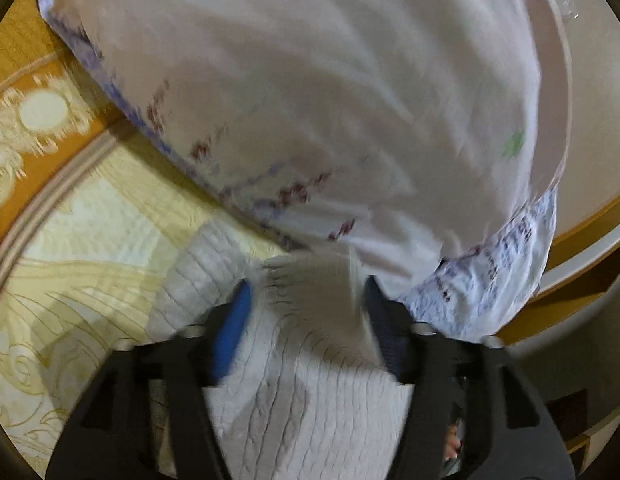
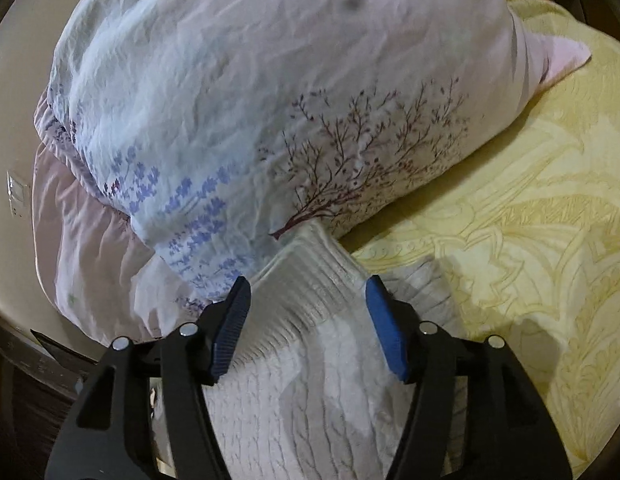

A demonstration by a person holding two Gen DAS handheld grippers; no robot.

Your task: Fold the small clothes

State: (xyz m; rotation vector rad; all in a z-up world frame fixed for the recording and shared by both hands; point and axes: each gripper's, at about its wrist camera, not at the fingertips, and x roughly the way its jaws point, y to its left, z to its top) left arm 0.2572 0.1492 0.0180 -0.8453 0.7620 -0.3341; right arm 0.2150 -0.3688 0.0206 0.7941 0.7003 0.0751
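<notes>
A white cable-knit garment (image 1: pixel 310 392) lies on the yellow patterned bedspread (image 1: pixel 70 272). My left gripper (image 1: pixel 308 292) is open, its blue fingers on either side of the garment's ribbed edge. The view is motion-blurred. In the right wrist view the same knit garment (image 2: pixel 306 400) lies below my right gripper (image 2: pixel 308 292), which is open with its fingers (image 2: pixel 384 332) astride a ribbed cuff (image 2: pixel 310 276). A second knit layer (image 2: pixel 422 284) shows to the right. Neither gripper visibly pinches the cloth.
A big pillow with a lavender and tree print (image 2: pixel 270 100) lies just beyond the garment, touching it; it also fills the left wrist view (image 1: pixel 310 100). An orange patterned border (image 1: pixel 30 128) and a wooden bed edge (image 1: pixel 582 236) show at the sides. A wall socket (image 2: pixel 16 192) is at left.
</notes>
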